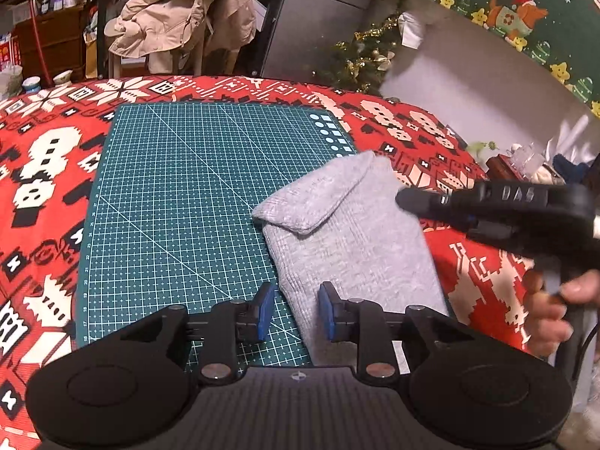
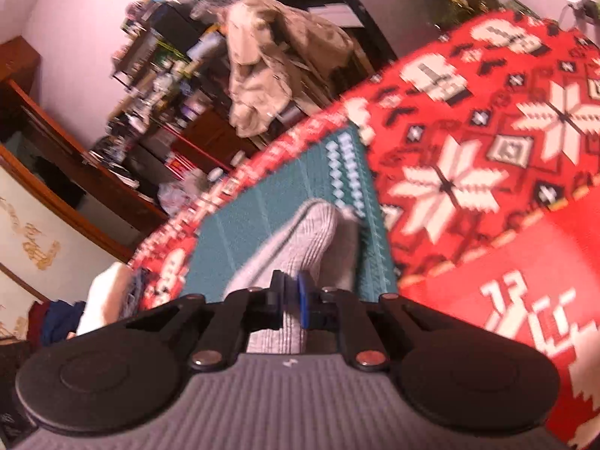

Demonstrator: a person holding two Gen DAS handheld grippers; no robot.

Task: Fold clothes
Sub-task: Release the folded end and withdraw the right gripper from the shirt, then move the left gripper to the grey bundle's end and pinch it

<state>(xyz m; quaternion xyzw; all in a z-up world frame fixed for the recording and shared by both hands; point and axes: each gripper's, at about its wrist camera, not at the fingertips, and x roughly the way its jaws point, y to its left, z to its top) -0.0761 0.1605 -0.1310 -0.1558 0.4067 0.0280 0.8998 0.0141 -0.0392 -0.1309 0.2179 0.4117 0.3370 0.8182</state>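
Observation:
A grey knitted garment (image 1: 348,240), folded into a narrow strip with its far end flapped over, lies on the right side of a green cutting mat (image 1: 180,195). My left gripper (image 1: 296,309) stands open at its near end. The cloth's left edge runs between the blue pads (image 1: 267,309), and they do not press on it. My right gripper (image 1: 407,199) comes in from the right with its tip over the garment's right edge. In the right wrist view the right gripper (image 2: 292,296) has its pads together above the garment (image 2: 300,236), with no cloth seen pinched.
The mat (image 2: 240,232) rests on a red and white Christmas tablecloth (image 1: 45,172). A person's hand (image 1: 562,300) holds the right gripper at the table's right edge. A beige coat (image 1: 180,15) hangs on a chair behind the table, with cluttered shelves (image 2: 161,75) beyond.

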